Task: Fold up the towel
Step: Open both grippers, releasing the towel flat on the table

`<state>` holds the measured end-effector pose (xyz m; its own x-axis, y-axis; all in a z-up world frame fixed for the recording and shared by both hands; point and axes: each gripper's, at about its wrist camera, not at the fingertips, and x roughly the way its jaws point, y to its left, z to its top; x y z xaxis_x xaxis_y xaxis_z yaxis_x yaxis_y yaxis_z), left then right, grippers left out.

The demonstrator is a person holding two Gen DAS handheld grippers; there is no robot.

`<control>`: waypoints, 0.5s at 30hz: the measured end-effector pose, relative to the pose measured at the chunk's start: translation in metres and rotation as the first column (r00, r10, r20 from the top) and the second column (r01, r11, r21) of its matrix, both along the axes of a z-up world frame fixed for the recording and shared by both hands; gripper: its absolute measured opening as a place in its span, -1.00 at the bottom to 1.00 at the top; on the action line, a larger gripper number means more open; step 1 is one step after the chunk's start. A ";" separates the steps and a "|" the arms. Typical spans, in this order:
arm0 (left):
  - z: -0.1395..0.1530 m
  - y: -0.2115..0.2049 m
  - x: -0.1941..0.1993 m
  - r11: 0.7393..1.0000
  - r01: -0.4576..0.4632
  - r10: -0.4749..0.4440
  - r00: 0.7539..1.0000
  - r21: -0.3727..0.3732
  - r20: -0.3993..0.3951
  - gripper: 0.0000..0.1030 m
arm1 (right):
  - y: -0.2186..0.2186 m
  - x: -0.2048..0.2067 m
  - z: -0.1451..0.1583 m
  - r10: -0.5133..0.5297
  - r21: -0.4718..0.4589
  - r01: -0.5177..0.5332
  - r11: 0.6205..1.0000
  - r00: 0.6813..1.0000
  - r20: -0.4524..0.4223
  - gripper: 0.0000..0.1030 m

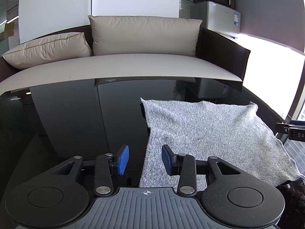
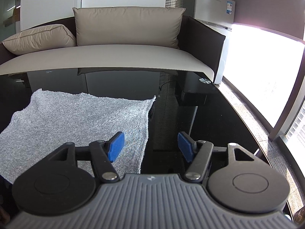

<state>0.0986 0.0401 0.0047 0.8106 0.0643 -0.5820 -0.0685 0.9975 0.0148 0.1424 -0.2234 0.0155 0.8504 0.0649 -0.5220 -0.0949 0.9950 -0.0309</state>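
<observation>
A grey terry towel (image 1: 205, 133) lies spread on the black glass table (image 1: 66, 118), slightly rumpled along its far edge. My left gripper (image 1: 145, 160) hovers open over the towel's left edge, its blue pads (image 1: 122, 159) apart with nothing pressed between them. In the right wrist view the same towel (image 2: 76, 122) fills the left half. My right gripper (image 2: 150, 146) stands open above the towel's right edge, one pad over cloth, the other over bare glass. The tip of the right gripper (image 1: 291, 130) shows at the far right of the left wrist view.
A beige sofa (image 1: 133, 64) with two cushions runs along the table's far edge. A small fridge (image 2: 213, 9) with a microwave on top stands behind it at the right. Bright windows and carpet lie to the right of the table (image 2: 219, 114).
</observation>
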 end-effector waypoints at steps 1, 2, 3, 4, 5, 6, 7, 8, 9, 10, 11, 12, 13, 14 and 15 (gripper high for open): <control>0.000 0.000 -0.002 1.000 -0.002 0.002 1.000 -0.002 0.000 -0.23 | 0.000 -0.004 0.001 0.001 0.015 -0.001 1.000 1.000 -0.002 0.34; 0.000 0.001 -0.003 1.000 -0.003 0.003 1.000 -0.006 0.001 -0.17 | -0.001 -0.007 0.001 0.003 0.027 -0.003 1.000 1.000 -0.003 0.35; 0.001 0.001 -0.005 1.000 -0.005 0.005 1.000 -0.010 0.003 -0.12 | -0.001 -0.010 0.001 0.006 0.039 -0.006 0.999 1.000 -0.005 0.40; 0.001 0.002 -0.007 1.000 -0.007 0.007 1.000 -0.015 0.004 -0.10 | -0.001 -0.013 0.001 0.008 0.047 -0.008 0.999 1.000 -0.006 0.44; 0.001 0.002 -0.009 1.000 -0.007 0.008 1.000 -0.018 0.007 -0.06 | 0.000 -0.016 0.002 0.010 0.050 -0.009 0.999 1.000 -0.004 0.46; 0.001 0.002 -0.011 1.000 -0.008 0.008 1.000 -0.021 0.010 -0.03 | 0.001 -0.019 0.002 0.012 0.052 -0.012 0.999 1.000 -0.001 0.48; 0.001 0.002 -0.013 1.000 -0.008 0.008 1.000 -0.023 0.013 0.00 | 0.001 -0.022 0.002 0.014 0.054 -0.014 0.998 1.000 0.002 0.52; 0.001 0.002 -0.015 1.000 -0.008 0.009 1.000 -0.024 0.015 0.13 | 0.002 -0.025 0.002 0.016 0.058 -0.016 0.998 1.000 0.004 0.53; 0.001 0.002 -0.017 1.000 -0.012 0.012 1.000 -0.022 0.016 0.27 | 0.002 -0.027 0.002 0.018 0.063 -0.018 0.998 1.000 0.006 0.56; 0.001 0.002 -0.018 1.000 -0.013 0.013 1.000 -0.022 0.018 0.32 | 0.003 -0.029 0.003 0.019 0.068 -0.020 0.998 1.000 0.008 0.61; 0.002 0.002 -0.020 1.000 -0.013 0.014 1.000 -0.024 0.021 0.36 | 0.003 -0.032 0.003 0.021 0.071 -0.022 0.997 1.000 0.010 0.65; 0.002 0.001 -0.021 1.000 -0.013 0.014 1.000 -0.025 0.023 0.40 | 0.004 -0.034 0.003 0.025 0.073 -0.025 0.997 1.000 0.011 0.75; 0.002 0.001 -0.022 1.000 -0.015 0.016 1.000 -0.024 0.026 0.45 | 0.004 -0.035 0.004 0.027 0.074 -0.028 0.997 1.000 0.014 0.77; 0.002 0.001 -0.023 1.000 -0.018 0.018 0.999 -0.023 0.030 0.58 | 0.005 -0.037 0.004 0.030 0.073 -0.031 0.997 0.999 0.015 0.77; 0.002 0.000 -0.025 1.000 -0.020 0.021 0.999 -0.022 0.033 0.70 | 0.005 -0.039 0.004 0.034 0.073 -0.035 0.997 0.999 0.015 0.78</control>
